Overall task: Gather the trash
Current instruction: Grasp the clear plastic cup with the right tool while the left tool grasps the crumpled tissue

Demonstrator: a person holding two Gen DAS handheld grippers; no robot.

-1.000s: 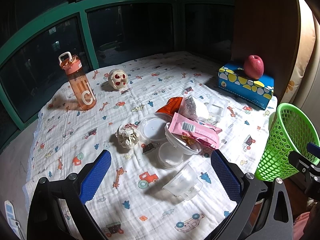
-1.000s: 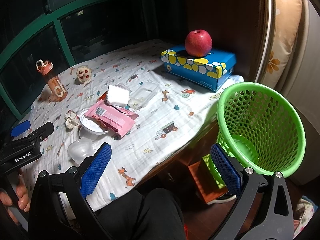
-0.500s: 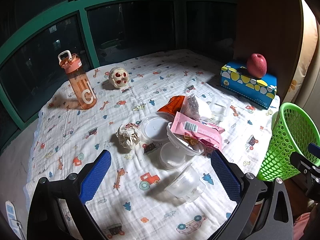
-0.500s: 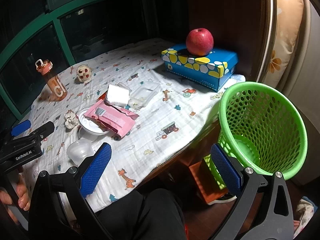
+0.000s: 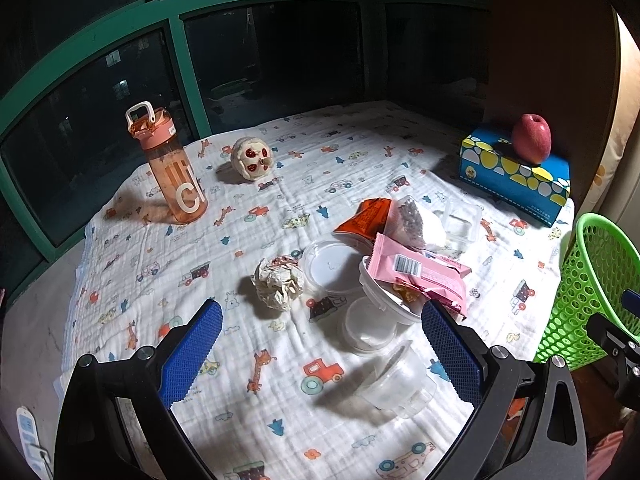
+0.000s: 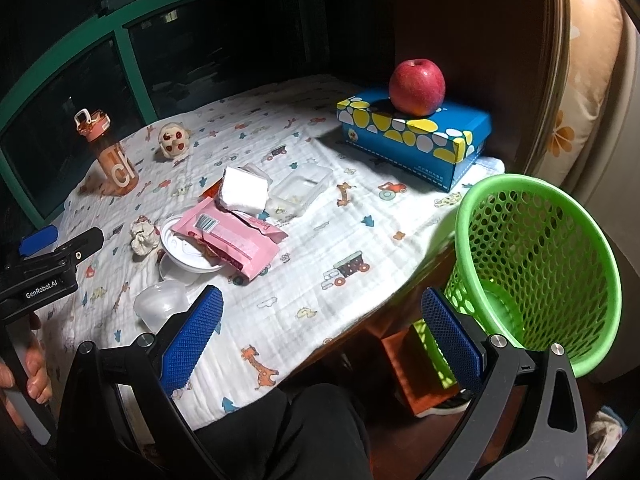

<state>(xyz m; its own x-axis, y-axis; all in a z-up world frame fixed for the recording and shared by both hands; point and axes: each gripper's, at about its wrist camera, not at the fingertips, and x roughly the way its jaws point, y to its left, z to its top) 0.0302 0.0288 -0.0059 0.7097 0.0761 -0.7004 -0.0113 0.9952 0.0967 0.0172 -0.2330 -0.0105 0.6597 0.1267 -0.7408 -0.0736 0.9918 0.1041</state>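
Bare patterned cloth [image 5: 280,392] lies open at lower centre of the left wrist view. Ahead, the crumpled paper [image 5: 278,282], stacked clear cups [image 5: 394,380] and pink wrapper [image 5: 420,274] crowd the middle. The green basket [image 6: 536,264] stands open-mouthed at right, off the table edge.

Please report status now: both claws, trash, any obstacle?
Left claw open, right claw open, both empty. Trash pile on table, green basket empty. Nothing blocking.

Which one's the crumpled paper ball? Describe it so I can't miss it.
On the printed tablecloth, find the trash pile around the pink wrapper. The crumpled paper ball lies at its left edge, beside a round clear lid; it is the only wrinkled, off-white wad among smooth plastics.
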